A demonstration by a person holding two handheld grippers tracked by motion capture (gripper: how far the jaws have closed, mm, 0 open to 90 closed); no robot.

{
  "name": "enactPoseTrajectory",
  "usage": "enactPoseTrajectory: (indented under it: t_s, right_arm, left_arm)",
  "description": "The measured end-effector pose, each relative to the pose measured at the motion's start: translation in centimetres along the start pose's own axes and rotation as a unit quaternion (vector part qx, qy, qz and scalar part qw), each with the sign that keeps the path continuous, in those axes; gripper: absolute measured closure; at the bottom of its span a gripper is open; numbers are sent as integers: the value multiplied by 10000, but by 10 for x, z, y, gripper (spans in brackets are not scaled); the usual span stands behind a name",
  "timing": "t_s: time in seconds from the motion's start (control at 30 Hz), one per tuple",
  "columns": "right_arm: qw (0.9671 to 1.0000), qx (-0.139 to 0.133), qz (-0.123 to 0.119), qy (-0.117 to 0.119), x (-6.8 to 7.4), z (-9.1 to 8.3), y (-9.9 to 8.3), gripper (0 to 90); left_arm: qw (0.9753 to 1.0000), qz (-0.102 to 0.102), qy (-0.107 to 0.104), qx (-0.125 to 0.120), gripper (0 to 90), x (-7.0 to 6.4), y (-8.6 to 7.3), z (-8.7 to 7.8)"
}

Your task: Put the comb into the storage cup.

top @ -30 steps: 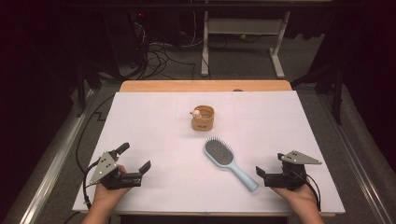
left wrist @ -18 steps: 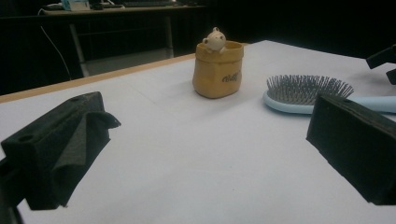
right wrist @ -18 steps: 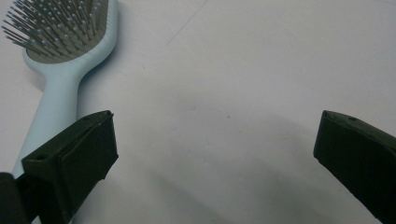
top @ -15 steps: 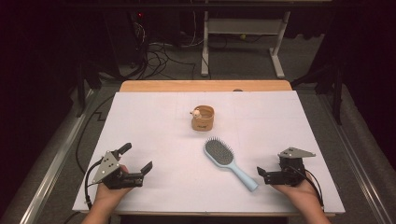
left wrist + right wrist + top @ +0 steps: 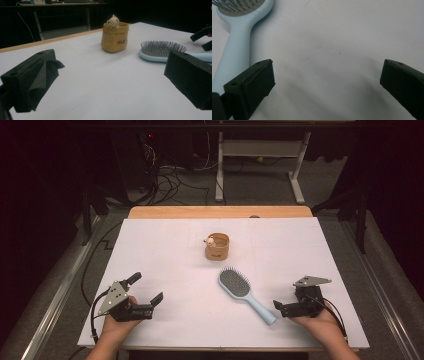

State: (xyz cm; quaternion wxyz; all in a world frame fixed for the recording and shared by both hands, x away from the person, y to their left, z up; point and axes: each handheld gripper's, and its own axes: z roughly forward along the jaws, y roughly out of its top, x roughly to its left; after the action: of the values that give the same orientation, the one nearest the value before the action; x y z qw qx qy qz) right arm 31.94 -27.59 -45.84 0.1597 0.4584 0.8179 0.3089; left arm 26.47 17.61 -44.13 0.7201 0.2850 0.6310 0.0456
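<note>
Near edge of the desk (image 5: pixel 165 235): your left gripper (image 5: pixel 148 290) sits by the near left corner, jaws spread wide and holding nothing; its own view shows only bare white surface between them. Your right gripper (image 5: pixel 280 307) sits toward the near right corner, jaws likewise wide apart and empty, pointing left toward the middle of the desk. Just beyond and to the left of its tips lies the hairbrush (image 5: pixel 245 295), bristles up, flat on the desk. Its long axis runs on a diagonal: the handle end points to the near right and stops just short of the right gripper, while the bristle head points to the far left, toward the desk's centre. In the right gripper view the pale blue handle (image 5: pixel 234 55) runs past the outside of one jaw, not between the two, so the jaws are not yet lined up on it. Judgement: the right hand is much the nearer one; the left is well apart from the brush. A grasp would call for shifting the right gripper sideways until the handle lies crosswise in the gap. Farther back, near the desk's middle, stands a small tan pot (image 5: pixel 217 247) with a little figure on its rim, apart from the brush head.
</note>
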Motion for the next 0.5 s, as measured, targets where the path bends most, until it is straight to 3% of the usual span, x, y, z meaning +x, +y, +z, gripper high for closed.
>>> enactPoseTrajectory:
  t_s: [0.2, 0.23, 0.5]
  right_arm:
    - [9997, 222, -103, -86, -1, 3, 2, 4]
    - [9996, 249, -87, -81, -1, 2, 3, 4]
    - [9987, 455, -249, -15, 1, 0, 8, 6]
  left_arm:
    - [10000, -7, -9, 52, 3, 0, -1, 0]
    - [9999, 65, -52, 58, 3, 1, -1, 0]
    - [10000, 1, -64, 58, 2, -1, -1, -1]
